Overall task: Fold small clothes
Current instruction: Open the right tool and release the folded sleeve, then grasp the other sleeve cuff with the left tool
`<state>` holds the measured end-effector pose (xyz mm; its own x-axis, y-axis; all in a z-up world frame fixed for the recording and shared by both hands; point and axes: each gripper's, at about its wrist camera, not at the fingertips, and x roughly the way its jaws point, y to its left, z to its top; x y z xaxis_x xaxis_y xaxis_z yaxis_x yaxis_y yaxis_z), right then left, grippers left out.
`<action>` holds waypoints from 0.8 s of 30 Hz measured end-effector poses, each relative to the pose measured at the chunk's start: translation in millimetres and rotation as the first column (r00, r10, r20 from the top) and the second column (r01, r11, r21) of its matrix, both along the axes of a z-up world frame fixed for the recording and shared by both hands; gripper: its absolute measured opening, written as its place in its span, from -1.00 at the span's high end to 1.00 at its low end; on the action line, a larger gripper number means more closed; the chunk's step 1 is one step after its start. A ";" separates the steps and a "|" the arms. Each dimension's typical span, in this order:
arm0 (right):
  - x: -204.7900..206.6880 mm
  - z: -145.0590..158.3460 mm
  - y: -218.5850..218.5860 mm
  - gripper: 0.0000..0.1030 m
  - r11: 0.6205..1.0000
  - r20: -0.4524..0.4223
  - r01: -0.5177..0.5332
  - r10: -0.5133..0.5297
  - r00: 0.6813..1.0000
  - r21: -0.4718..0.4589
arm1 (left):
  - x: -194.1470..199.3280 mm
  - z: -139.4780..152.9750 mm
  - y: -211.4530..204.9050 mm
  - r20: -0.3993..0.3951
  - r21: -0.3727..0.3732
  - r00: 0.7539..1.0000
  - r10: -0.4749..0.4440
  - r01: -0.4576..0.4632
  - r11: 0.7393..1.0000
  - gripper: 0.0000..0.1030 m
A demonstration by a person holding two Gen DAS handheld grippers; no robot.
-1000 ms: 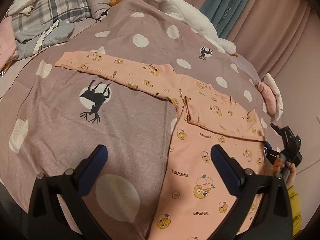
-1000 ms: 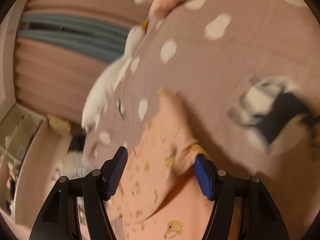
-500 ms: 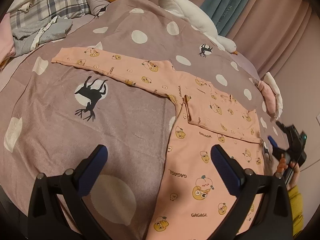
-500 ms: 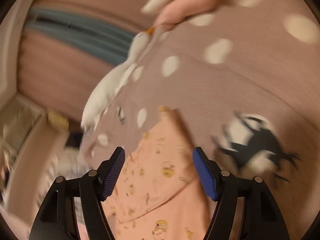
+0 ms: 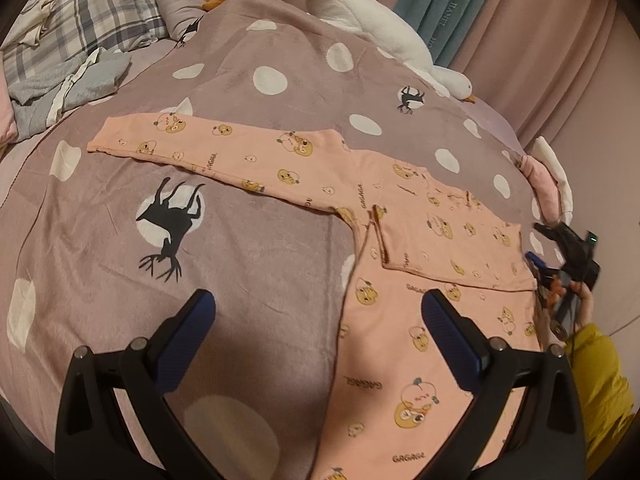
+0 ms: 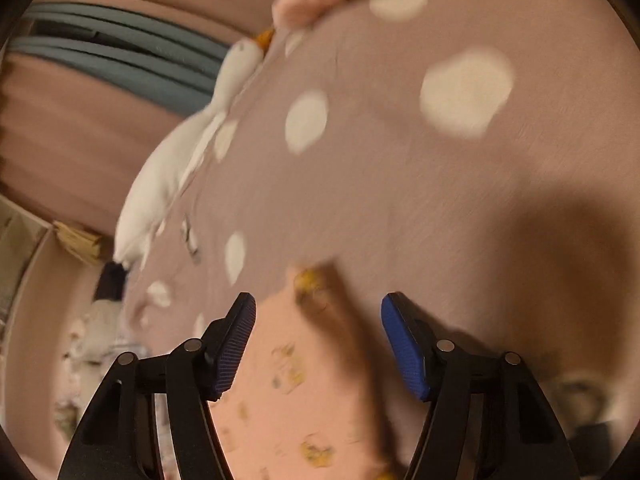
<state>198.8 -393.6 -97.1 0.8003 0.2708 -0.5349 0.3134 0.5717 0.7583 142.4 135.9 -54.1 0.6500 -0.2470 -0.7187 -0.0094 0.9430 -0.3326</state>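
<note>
Blurred view. Right gripper jaws closing, apart, nothing pinched; pink printed garment lies flat under the gap, corner just beyond the tips. Dotted mauve blanket beyond, white goose plush far left by curtains.

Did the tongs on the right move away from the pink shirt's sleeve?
Yes. The right tongs backed off: the folded sleeve that was between their pads now lies just ahead of them, and the deer print has slipped out of view.

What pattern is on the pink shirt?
Yellow cartoon faces and "GAGAGA" lettering on the pink long-sleeved cotton shirt; clearest in left wrist view.
</note>
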 end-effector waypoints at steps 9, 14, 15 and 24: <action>15.9 15.2 36.7 -0.47 0.979 0.108 -0.201 0.198 0.974 0.015 | -4.1 -3.3 6.4 -0.023 -0.034 0.999 0.026 -0.027 0.999 -1.00; 21.2 -11.2 20.2 -0.37 0.996 -0.013 -0.088 0.088 0.996 -0.008 | -10.3 2.0 28.5 -0.006 -0.045 0.998 0.059 -0.059 0.997 -1.00; 13.8 -7.4 17.4 -0.38 0.998 -0.010 -0.060 0.059 0.998 -0.033 | -11.5 2.3 35.8 -0.003 -0.057 0.997 0.074 -0.074 0.996 -1.00; -53.1 27.8 32.0 -0.53 0.988 0.137 -0.152 0.151 0.979 -0.005 | -9.7 8.9 97.6 0.022 -0.167 0.977 0.211 -0.204 0.965 -1.00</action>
